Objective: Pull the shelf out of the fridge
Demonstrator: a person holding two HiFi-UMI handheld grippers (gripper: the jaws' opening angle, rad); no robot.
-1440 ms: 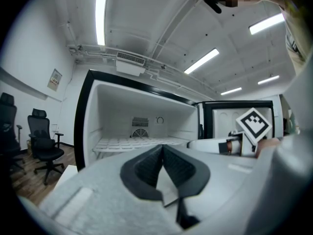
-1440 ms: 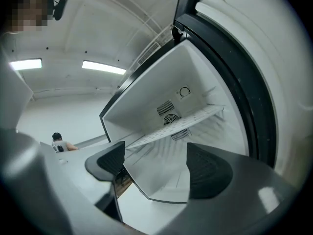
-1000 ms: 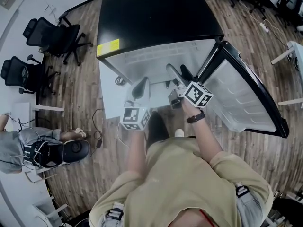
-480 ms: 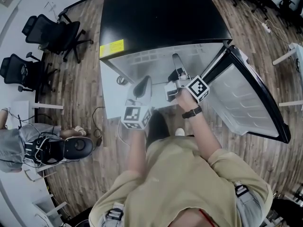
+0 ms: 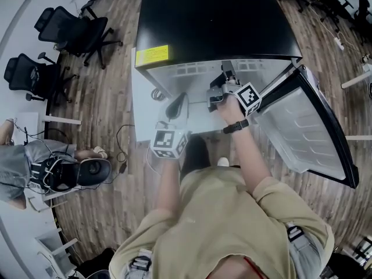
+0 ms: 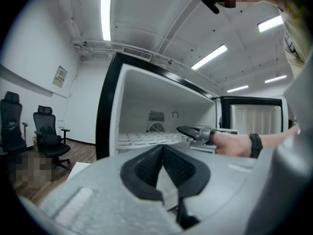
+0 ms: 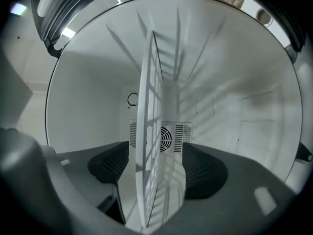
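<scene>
Straddling shelf: right gripper, jaws just closing; left gripper, jaws pressed together

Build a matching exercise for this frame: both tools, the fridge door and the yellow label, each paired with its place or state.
Things:
1. left tool
2. right tool
3. fridge door
4. yellow label

Places or states:
A. on the black top of the fridge
B. jaws together, empty, outside the fridge
C. swung open, at the right of the head view
D. jaws apart, astride the edge of the shelf

Pairs: 1-B, 2-D, 3-C, 4-A.

The right tool's jaws have just been closing, with the shelf between them.
</scene>
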